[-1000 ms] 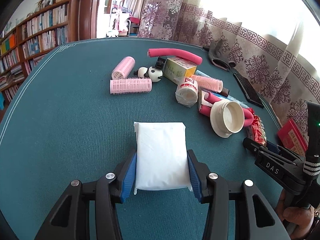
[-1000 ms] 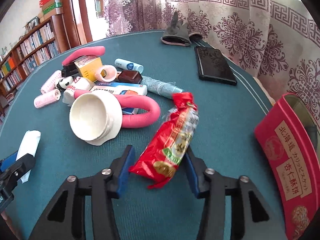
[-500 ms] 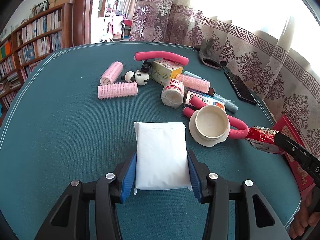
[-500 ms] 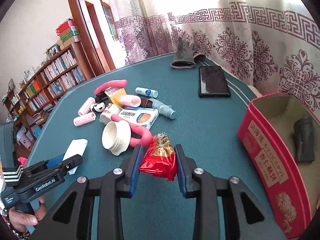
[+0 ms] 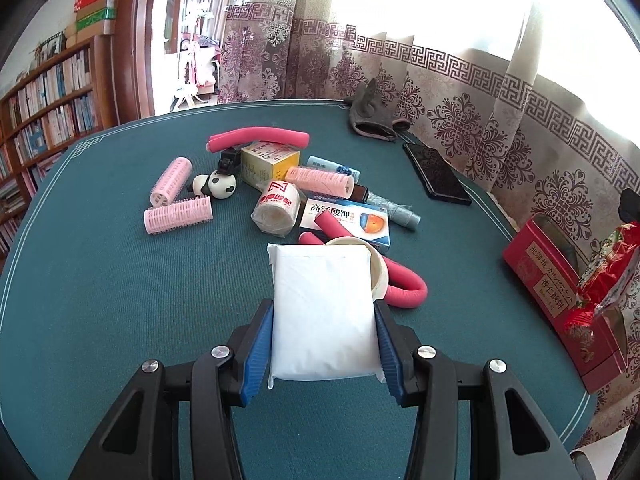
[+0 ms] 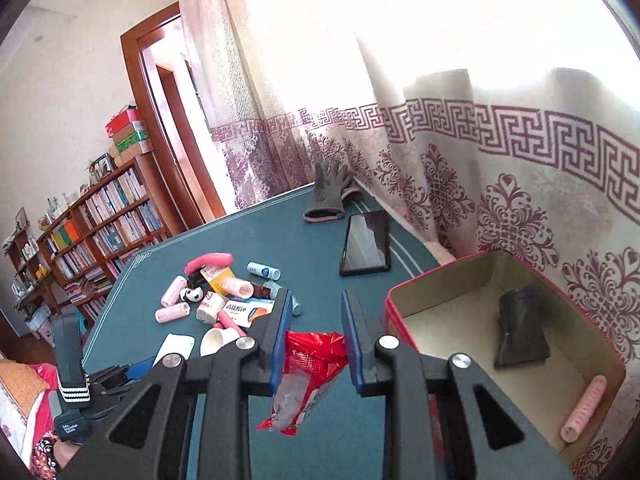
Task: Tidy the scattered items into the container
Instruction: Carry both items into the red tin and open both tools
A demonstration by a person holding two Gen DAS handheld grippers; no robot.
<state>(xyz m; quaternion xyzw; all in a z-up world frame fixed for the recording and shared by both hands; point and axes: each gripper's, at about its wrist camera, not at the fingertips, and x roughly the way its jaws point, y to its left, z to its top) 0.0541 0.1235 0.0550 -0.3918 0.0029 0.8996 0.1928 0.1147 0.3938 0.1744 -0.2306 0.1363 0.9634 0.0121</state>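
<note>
Right wrist: right gripper (image 6: 314,330) fingers pinch red snack packet (image 6: 308,372).

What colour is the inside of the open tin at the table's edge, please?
The tin is pale cream inside and red outside, best seen in the right wrist view.

The left wrist view was aimed steeply down, close over the tabletop (image 5: 100,300), the red tin (image 5: 560,280) at three o'clock. The right wrist view was raised, angled shallower; tin (image 6: 404,308) and clutter were shared.
</note>
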